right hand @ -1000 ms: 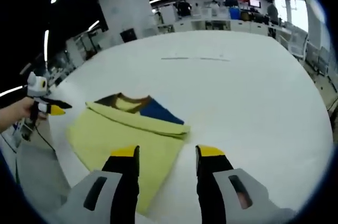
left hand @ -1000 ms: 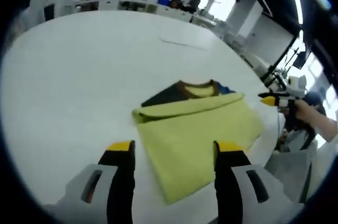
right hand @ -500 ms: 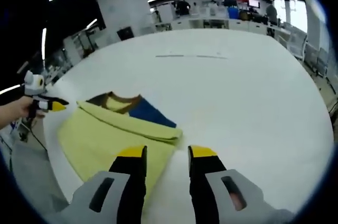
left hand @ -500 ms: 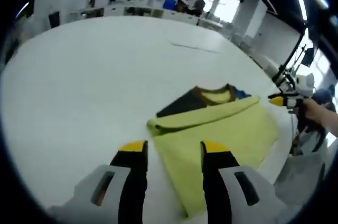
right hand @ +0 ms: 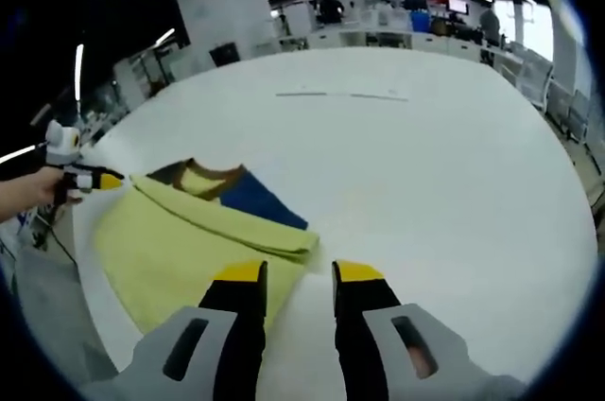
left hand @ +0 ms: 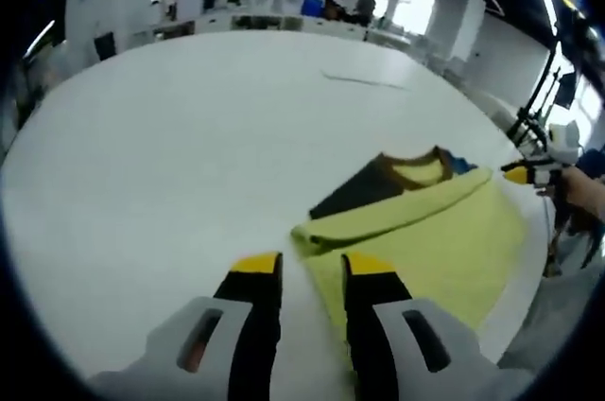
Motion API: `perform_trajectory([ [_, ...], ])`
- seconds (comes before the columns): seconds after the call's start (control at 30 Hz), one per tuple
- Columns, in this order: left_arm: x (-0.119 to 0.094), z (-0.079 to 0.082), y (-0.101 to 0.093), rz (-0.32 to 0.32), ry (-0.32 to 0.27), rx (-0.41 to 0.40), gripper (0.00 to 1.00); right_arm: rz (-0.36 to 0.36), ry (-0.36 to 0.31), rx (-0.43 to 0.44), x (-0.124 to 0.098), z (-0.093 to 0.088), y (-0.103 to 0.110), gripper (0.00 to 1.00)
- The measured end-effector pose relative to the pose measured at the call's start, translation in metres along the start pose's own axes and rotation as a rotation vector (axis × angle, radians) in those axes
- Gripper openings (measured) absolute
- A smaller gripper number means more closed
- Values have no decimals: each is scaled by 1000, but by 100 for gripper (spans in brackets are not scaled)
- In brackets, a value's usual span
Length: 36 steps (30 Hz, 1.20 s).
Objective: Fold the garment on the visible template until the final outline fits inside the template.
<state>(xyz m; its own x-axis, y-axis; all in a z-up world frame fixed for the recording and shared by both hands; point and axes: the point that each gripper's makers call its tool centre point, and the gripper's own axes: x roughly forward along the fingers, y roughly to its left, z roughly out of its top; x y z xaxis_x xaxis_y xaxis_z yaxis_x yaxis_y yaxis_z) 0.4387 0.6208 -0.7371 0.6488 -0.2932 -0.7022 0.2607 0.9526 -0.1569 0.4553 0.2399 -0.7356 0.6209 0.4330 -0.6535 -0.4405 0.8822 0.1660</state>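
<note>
- Yellow garment [left hand: 425, 240] lies partly folded on white table [left hand: 170, 136], more folds likely left
- L gripper [left hand: 312, 264] & R gripper [right hand: 299, 272]: jaws slightly apart, holding nothing

A broad white table [left hand: 142, 136] is carrying one folded garment [left hand: 444, 240] — yellow-green on top, with brown and blue panels showing at its collar end [right hand: 213, 183] — lying flat near the table's edge. A faint thin line [right hand: 340, 95] is crossing the far surface.

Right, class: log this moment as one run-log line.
garment: yellow, folded, flat on white table | left gripper: nearly closed, empty, at its corner | right gripper: narrow gap, empty, at fold's end
</note>
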Motion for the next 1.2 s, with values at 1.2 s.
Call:
perform_trajectory([
  [1.2,18,7,2,-5,-1,16,0,14,5,-28,24,2,-4,4],
])
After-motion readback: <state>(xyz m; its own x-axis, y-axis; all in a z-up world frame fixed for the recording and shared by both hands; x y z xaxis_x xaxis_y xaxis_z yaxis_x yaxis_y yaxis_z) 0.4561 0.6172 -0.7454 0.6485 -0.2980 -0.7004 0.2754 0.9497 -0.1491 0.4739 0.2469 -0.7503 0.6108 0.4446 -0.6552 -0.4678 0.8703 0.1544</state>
